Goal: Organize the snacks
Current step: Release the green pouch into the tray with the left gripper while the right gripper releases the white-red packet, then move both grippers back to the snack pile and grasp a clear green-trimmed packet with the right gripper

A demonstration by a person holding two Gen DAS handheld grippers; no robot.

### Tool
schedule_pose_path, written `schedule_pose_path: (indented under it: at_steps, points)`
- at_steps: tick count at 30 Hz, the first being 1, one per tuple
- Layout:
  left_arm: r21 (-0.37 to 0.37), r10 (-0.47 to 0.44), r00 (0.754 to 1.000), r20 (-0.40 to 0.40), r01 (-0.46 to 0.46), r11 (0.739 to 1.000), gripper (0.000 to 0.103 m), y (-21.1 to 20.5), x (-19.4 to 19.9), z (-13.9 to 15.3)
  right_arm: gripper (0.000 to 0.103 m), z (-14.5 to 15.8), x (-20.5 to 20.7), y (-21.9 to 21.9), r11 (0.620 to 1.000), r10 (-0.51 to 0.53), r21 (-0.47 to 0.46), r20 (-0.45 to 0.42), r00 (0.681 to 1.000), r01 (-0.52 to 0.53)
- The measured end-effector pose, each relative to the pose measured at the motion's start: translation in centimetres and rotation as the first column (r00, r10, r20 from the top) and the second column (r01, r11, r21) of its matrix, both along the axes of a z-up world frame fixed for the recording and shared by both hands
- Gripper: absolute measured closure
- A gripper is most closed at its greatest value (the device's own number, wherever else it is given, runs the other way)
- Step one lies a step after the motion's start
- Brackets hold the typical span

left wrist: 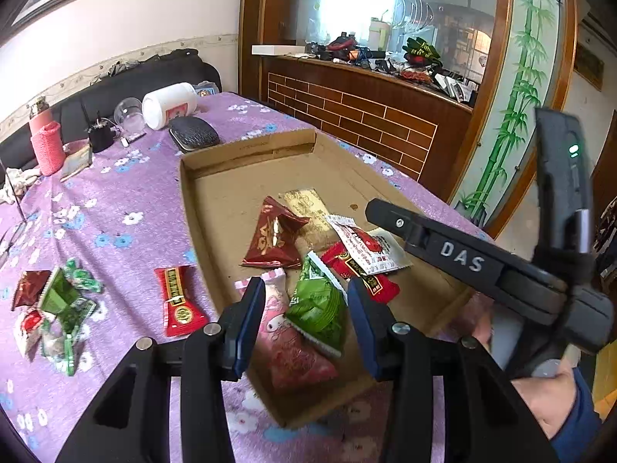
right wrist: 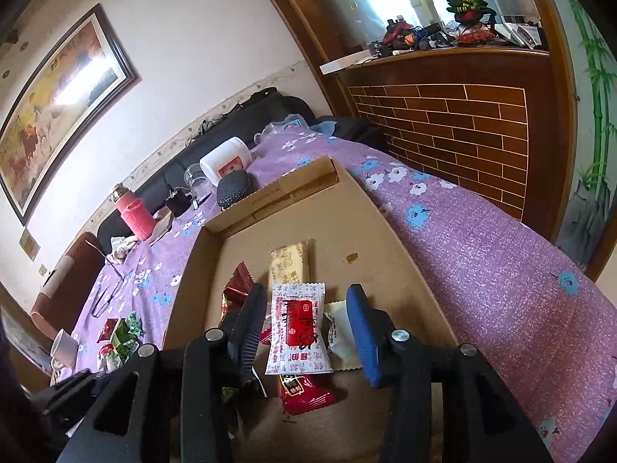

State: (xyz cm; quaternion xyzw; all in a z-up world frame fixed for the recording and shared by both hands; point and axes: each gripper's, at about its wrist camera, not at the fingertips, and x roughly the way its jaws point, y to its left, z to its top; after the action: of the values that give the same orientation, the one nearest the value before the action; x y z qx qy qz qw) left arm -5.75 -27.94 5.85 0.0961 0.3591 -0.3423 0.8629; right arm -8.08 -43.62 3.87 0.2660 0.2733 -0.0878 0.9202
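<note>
Right, left wrist view first: your left gripper (left wrist: 306, 301) has its jaws partly spread, nothing pinched. Below the gap, in the cardboard tray (left wrist: 246, 162), lie a green snack packet (left wrist: 318, 305) and a pink snack packet (left wrist: 293, 347); the left finger overlaps the pink one's top edge, contact unclear. Just beyond sit a dark red packet (left wrist: 273, 239), a gold packet (left wrist: 312, 208), a white-and-red packet (left wrist: 366, 247) and a bright red packet (left wrist: 370, 277) under it. Your right gripper (left wrist: 376, 212) reaches in from the right over the white-and-red packet; from here you cannot tell how wide its jaws stand. Your hand (left wrist: 547, 397) shows at lower right. Out on the purple tablecloth (left wrist: 115, 200), left of the tray, lie a lone red packet (left wrist: 179, 301) and a small heap of snacks (left wrist: 54, 308) further left.

Right wrist view: your right gripper (right wrist: 306, 328) is partly spread, gripping nothing. The white-and-red packet (right wrist: 299, 328) lies between the fingers, nearer the left one, clear of the blue pad. A bright red packet (right wrist: 304, 393) pokes out beneath it, the gold packet (right wrist: 287, 262) straight ahead in the tray (right wrist: 385, 239).
</note>
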Motion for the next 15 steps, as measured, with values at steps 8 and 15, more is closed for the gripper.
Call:
schedule_pose_path:
  at_steps: [8, 15]
  points:
    - [0.005, 0.038, 0.997, 0.070, -0.039, 0.999, 0.059, 3.8, -1.1, 2.9, 0.057, 0.0, 0.1, 0.0, 1.000, -0.010, 0.000, -0.014, 1.000, 0.010]
    - [0.019, 0.138, 0.982, 0.132, -0.142, 0.990, 0.056, 9.1, -0.1, 4.3, 0.057, 1.9, -0.1, 3.2, 0.997, 0.036, -0.070, -0.017, 0.999, -0.037]
